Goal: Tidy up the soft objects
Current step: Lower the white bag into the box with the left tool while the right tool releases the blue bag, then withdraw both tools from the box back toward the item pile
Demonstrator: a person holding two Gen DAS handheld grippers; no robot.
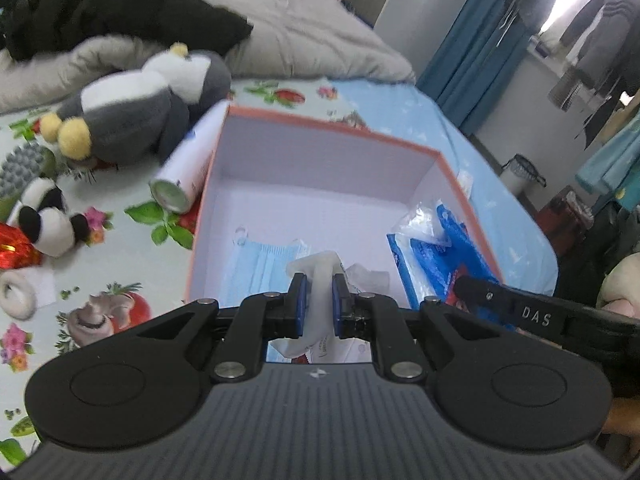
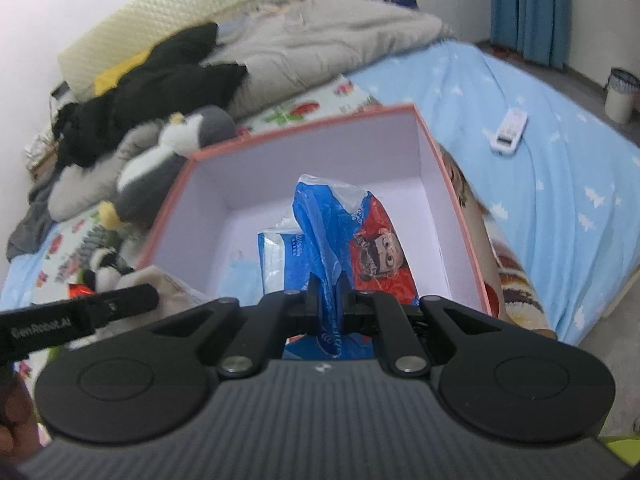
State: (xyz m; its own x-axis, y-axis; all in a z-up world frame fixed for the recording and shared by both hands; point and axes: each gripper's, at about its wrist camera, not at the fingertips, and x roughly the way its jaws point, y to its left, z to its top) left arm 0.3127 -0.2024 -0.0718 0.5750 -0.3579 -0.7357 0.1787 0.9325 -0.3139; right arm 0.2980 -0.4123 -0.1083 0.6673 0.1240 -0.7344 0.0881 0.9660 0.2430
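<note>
An open box (image 1: 440, 160) with a salmon rim and white inside sits on the bed. My left gripper (image 1: 319, 280) is shut on a whitish soft plastic packet (image 1: 320, 304), held over the box's near side. A blue face mask (image 1: 260, 264) lies on the box floor. My right gripper (image 2: 329, 280) is shut on a blue and red tissue pack (image 2: 340, 232) that hangs inside the box (image 2: 432, 132). A second blue and white pack (image 2: 280, 256) lies beneath it. The same tissue pack (image 1: 436, 252) shows at the box's right in the left wrist view.
A grey and white plush penguin (image 1: 140, 108), a white can (image 1: 188, 168), a small panda plush (image 1: 44, 220) and a white hair tie (image 1: 16, 296) lie left of the box. Grey blanket (image 1: 312, 36) and black clothes (image 1: 120, 4) fill the back. A white remote (image 2: 510, 130) lies right.
</note>
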